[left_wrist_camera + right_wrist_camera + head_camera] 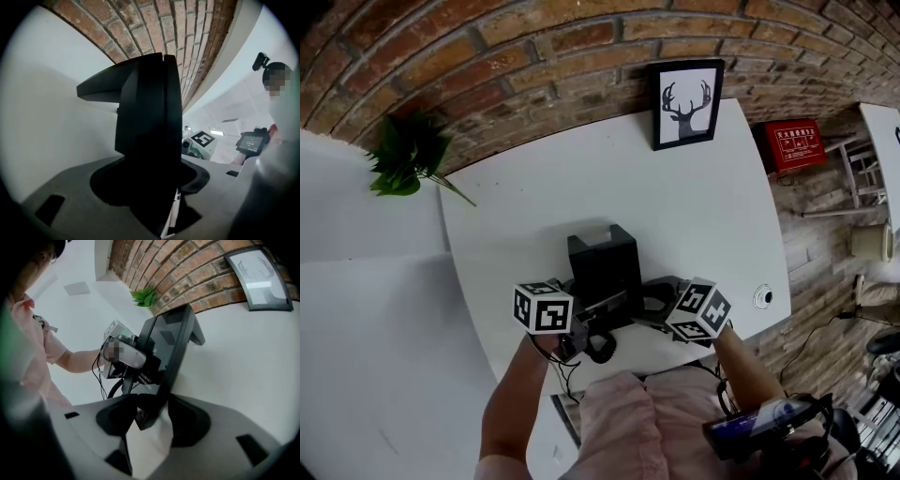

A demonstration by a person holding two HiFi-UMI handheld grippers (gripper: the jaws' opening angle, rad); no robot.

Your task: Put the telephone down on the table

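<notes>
Near the front edge of the white surface [703,216]: one black telephone [602,267], tilted, held between your two grippers. Left gripper [579,323]: jaws clamped on the telephone's left side. Right gripper [664,305]: jaws pinched on its right edge. Whether the telephone's base touches the surface cannot be told. Further back: framed deer picture [687,101] against the brick wall [534,56]; green plant [408,155] at your left.
</notes>
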